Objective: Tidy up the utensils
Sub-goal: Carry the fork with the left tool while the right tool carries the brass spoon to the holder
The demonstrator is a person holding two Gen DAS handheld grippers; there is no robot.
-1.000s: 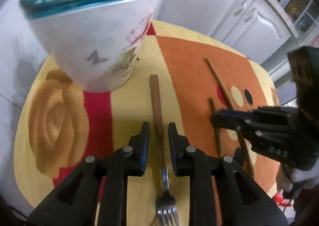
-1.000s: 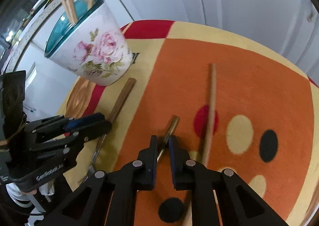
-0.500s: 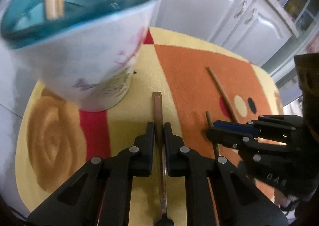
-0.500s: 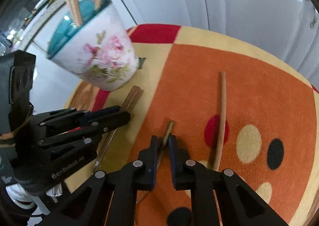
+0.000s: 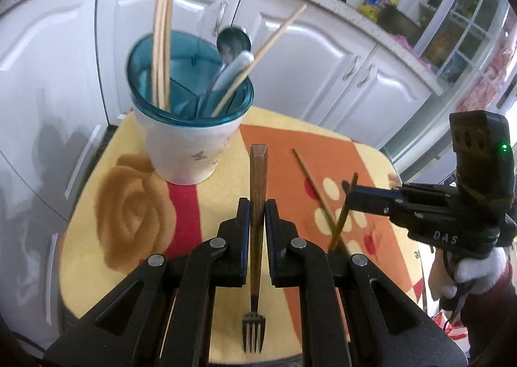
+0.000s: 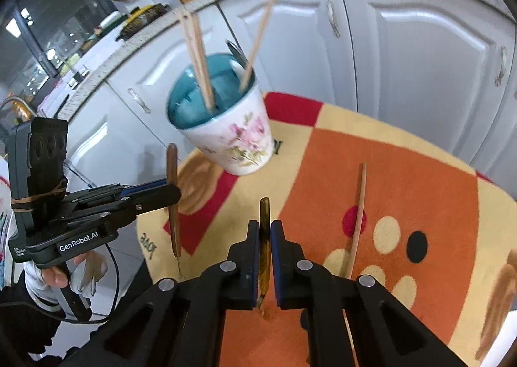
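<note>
The left gripper (image 5: 257, 210) is clamped on a wooden-handled fork (image 5: 257, 179), lifted off the mat (image 5: 129, 173); the right gripper (image 6: 265, 229) pinches a thin dark utensil (image 6: 265, 215); one chopstick (image 6: 358, 215) lies on the mat beside the cup (image 5: 190, 144).

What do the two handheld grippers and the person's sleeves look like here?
Both grippers are black plastic with blue finger pads and silver rivets. The left gripper reads "GenRobot.AI", has a black box strapped on with a band, and a black cable. The right gripper shows a green light. Cuffs are white, sleeves dark.
</note>
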